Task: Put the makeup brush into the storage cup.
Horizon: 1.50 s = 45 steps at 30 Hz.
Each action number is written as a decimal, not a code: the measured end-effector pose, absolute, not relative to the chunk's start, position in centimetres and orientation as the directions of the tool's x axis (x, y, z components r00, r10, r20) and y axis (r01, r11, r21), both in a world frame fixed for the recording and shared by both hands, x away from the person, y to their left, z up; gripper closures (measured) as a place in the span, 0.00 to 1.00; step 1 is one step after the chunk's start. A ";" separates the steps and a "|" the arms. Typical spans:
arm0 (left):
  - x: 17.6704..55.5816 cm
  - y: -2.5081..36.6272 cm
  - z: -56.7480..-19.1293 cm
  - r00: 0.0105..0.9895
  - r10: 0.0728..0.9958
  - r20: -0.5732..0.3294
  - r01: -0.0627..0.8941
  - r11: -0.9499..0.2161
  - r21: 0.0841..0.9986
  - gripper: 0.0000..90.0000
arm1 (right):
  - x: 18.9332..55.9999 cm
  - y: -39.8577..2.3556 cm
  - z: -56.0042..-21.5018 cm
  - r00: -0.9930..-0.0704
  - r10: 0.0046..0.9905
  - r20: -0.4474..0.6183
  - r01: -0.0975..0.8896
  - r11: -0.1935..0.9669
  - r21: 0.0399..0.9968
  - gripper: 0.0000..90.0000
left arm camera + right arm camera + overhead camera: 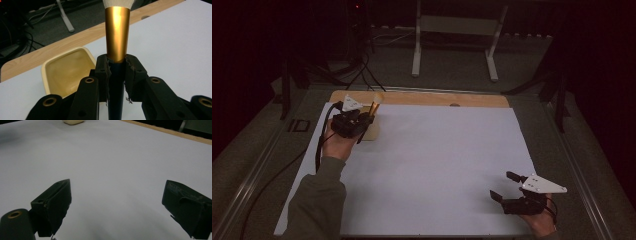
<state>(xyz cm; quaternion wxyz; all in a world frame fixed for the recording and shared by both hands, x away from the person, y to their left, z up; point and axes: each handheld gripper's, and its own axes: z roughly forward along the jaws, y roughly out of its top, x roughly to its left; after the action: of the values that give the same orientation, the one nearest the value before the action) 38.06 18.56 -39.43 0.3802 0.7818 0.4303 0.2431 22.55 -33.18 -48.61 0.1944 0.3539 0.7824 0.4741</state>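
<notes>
A makeup brush (117, 35) with a gold ferrule, dark handle and pale bristles stands between the jaws of my left gripper (117, 72), which is shut on its handle. In the high view the left gripper (354, 122) holds the brush (375, 106) tilted up at the far left of the white sheet, over a small cream tray (371, 131). The cream tray (66, 71) lies just left of the jaws in the left gripper view. My right gripper (504, 186) rests near the front right of the sheet, open with nothing between its fingers (53, 205).
A white sheet (437, 160) covers a wooden tabletop (432, 98). A white frame stand (457, 35) is on the floor beyond the table, and cables (362, 70) lie at the far left. The cream tray's edge (72, 122) peeks in at the top of the right gripper view.
</notes>
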 end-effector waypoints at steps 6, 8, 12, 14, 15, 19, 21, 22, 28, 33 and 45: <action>38.2 18.8 -39.3 0.496 0.867 0.044 0.484 -0.319 0.815 0.84 | 22.5 -33.2 -48.6 -0.674 0.738 0.032 0.369 0.300 0.880 0.10; 38.3 18.9 -39.3 0.493 0.869 0.039 0.484 -0.311 0.818 0.84 | 22.5 -33.2 -48.6 -0.674 0.738 0.032 0.368 0.299 0.880 0.10; 38.3 19.0 -39.1 0.486 0.873 0.037 0.479 -0.301 0.825 0.84 | 22.5 -33.2 -48.6 -0.674 0.738 0.031 0.369 0.300 0.880 0.10; 38.4 19.1 -38.9 0.486 0.873 0.039 0.478 -0.303 0.824 0.84 | 22.5 -33.2 -48.6 -0.674 0.738 0.031 0.368 0.299 0.880 0.10; 38.4 19.1 -38.9 0.482 0.875 0.038 0.477 -0.299 0.827 0.84 | 22.5 -33.2 -48.6 -0.674 0.738 0.031 0.368 0.299 0.881 0.10; 38.4 19.2 -38.8 0.478 0.878 0.035 0.471 -0.290 0.833 0.84 | 22.5 -33.2 -48.6 -0.674 0.738 0.031 0.369 0.299 0.880 0.10; 38.5 19.2 -38.7 0.474 0.880 0.027 0.469 -0.278 0.838 0.84 | 22.5 -33.2 -48.6 -0.674 0.738 0.031 0.369 0.299 0.880 0.10; 38.6 19.3 -38.7 0.471 0.882 0.023 0.468 -0.273 0.841 0.84 | 22.5 -33.2 -48.6 -0.674 0.738 0.031 0.369 0.300 0.880 0.10; 38.7 19.4 -38.5 0.465 0.885 0.014 0.459 -0.255 0.851 0.84 | 22.5 -33.2 -48.6 -0.674 0.738 0.033 0.370 0.299 0.880 0.10; 38.8 19.4 -38.5 0.461 0.887 0.016 0.440 -0.244 0.864 0.84 | 22.6 -33.2 -48.7 -0.674 0.738 0.034 0.370 0.298 0.880 0.10; 39.1 19.7 -38.1 0.447 0.894 0.006 0.414 -0.213 0.885 0.84 | 22.6 -33.2 -48.7 -0.675 0.737 0.036 0.370 0.296 0.881 0.10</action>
<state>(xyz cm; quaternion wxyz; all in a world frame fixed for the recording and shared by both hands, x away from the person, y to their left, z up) 39.15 19.66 -38.11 0.4385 0.7290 0.4486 0.2740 22.57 -33.18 -48.67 0.1926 0.3542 0.7815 0.4761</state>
